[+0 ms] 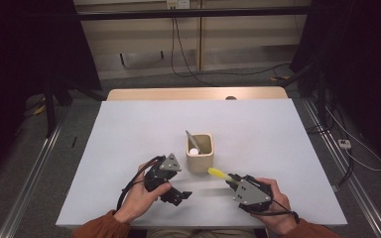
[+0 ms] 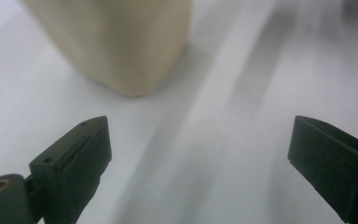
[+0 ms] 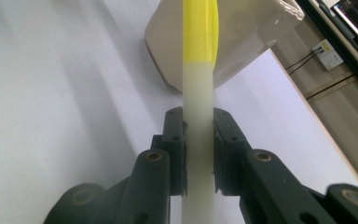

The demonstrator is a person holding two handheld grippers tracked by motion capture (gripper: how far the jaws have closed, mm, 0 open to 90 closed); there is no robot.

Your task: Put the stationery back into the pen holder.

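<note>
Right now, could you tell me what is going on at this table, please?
A person holds a hand-held gripper in each hand at a white table. The right hand-held gripper is clamped on a white stick with a yellow end, which points toward a beige cup. The cup already holds a grey stick. The left hand-held gripper is open with nothing between its jaws, just beside the cup.

The bench [image 1: 129,148] has a plain white top. A beige square holder [image 1: 199,158] stands upright near its centre.
</note>
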